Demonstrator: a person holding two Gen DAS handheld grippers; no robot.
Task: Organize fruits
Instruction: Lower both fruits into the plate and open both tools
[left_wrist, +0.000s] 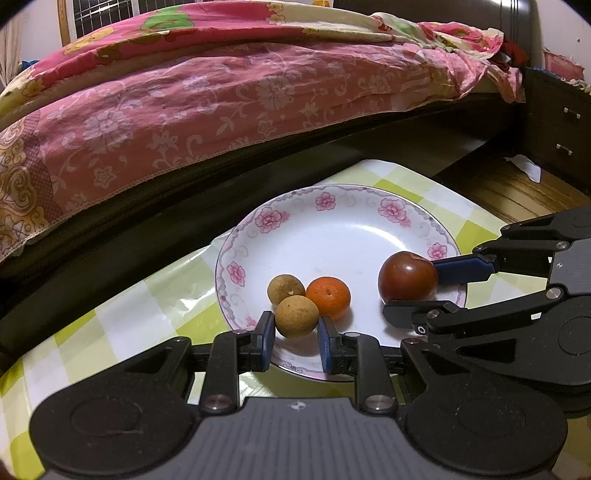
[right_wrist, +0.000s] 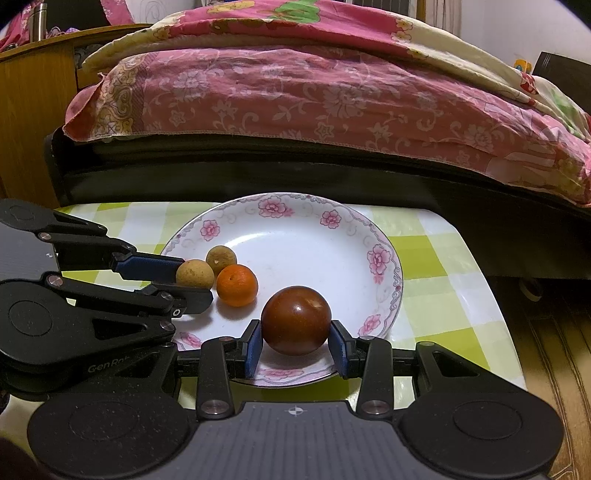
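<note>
A white plate with pink flowers (left_wrist: 332, 192) (right_wrist: 280, 199) stands on the checked table. On it lie a small orange (left_wrist: 328, 297) (right_wrist: 236, 284) and a tan longan (left_wrist: 285, 290) (right_wrist: 221, 258). My left gripper (left_wrist: 295, 326) (right_wrist: 195, 280) is shut on a second longan (left_wrist: 297, 317) (right_wrist: 194, 274) at the plate's near-left rim. My right gripper (right_wrist: 296, 334) (left_wrist: 410, 290) is shut on a dark red round fruit (right_wrist: 295, 319) (left_wrist: 408, 277) over the plate's near-right part. Whether either held fruit touches the plate I cannot tell.
The small table has a green-and-white checked cloth (left_wrist: 147, 314) (right_wrist: 436, 258). A bed with a pink floral quilt (left_wrist: 221, 103) (right_wrist: 332, 92) and a dark frame runs right behind it. A dark nightstand (left_wrist: 557, 129) and wood floor (left_wrist: 517, 192) lie to the right; a wooden cabinet (right_wrist: 33, 110) stands left.
</note>
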